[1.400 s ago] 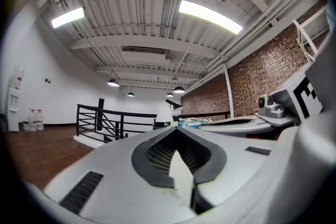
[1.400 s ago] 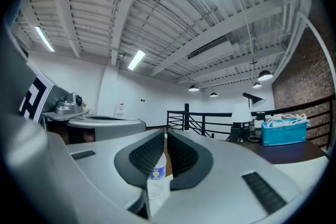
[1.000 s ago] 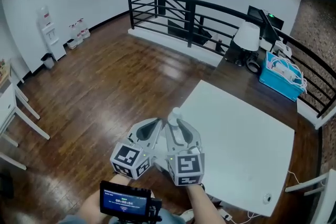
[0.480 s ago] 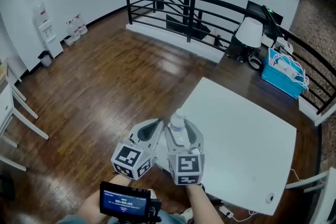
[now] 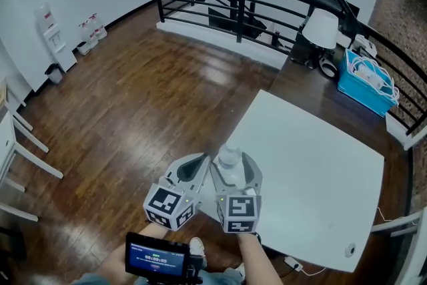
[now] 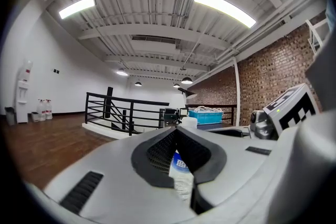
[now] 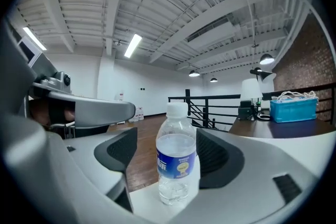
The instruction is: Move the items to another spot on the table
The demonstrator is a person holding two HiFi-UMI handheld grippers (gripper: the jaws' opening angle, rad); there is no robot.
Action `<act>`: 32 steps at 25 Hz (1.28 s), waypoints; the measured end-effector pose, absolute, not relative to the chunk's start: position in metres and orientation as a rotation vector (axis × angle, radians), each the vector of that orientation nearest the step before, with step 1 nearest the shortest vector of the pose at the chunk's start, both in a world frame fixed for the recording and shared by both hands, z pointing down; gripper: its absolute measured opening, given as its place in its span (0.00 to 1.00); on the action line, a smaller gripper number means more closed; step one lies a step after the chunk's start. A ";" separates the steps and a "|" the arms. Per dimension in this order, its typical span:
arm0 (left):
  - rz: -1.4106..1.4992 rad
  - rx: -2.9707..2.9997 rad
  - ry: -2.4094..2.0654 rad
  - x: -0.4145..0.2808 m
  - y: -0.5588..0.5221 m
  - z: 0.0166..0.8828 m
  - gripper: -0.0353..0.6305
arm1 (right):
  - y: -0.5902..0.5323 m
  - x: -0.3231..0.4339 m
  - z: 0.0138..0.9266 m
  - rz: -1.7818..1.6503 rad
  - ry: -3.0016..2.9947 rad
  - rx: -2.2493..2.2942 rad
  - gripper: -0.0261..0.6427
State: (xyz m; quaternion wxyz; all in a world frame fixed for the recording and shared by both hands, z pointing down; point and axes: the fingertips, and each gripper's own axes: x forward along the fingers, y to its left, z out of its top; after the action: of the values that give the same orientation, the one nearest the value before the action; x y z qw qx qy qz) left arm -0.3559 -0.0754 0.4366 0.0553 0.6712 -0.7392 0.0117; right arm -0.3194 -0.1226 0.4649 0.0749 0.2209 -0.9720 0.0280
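A clear water bottle [image 5: 229, 158] with a white cap and blue label stands upright on the near left edge of the white table [image 5: 313, 163]. My right gripper [image 5: 231, 169] straddles it, and its jaws are opening. In the right gripper view the bottle [image 7: 177, 160] is between the two black pads [image 7: 119, 150], and a clear gap shows on the left side. My left gripper [image 5: 202, 161] is just left of the bottle, over the floor. Its jaws [image 6: 176, 131] meet at the tips, and the bottle [image 6: 182, 165] shows through the gap behind them.
A dark desk behind the table carries a white lamp [image 5: 321, 29] and a blue basket of cables [image 5: 368, 81]. A black railing [image 5: 220, 0] runs along the back. Wooden floor [image 5: 127, 110] lies left of the table. A small screen [image 5: 157, 255] sits below the grippers.
The right gripper's jaws have spread apart around the bottle, which now stands free on the table edge. Both grippers have stayed in about the same place.
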 end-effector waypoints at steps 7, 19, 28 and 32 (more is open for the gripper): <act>0.056 2.040 -2.204 -0.367 -0.085 0.459 0.06 | -0.140 -0.331 0.496 0.154 -2.883 0.688 0.62; 0.099 2.034 -2.163 -0.389 -0.094 0.490 0.06 | -0.153 -0.358 0.535 0.136 -2.860 0.679 0.61; 0.114 2.026 -2.148 -0.397 -0.095 0.494 0.06 | -0.154 -0.361 0.533 0.081 -2.885 0.692 0.47; 0.106 2.028 -2.146 -0.396 -0.093 0.495 0.06 | -0.153 -0.362 0.533 0.077 -2.877 0.689 0.47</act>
State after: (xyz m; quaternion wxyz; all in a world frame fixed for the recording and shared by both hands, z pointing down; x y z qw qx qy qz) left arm -0.3959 -0.0926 0.4952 0.0935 0.6835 -0.7231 0.0358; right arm -0.3616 -0.1531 0.5335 0.0909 0.2318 -0.9682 0.0261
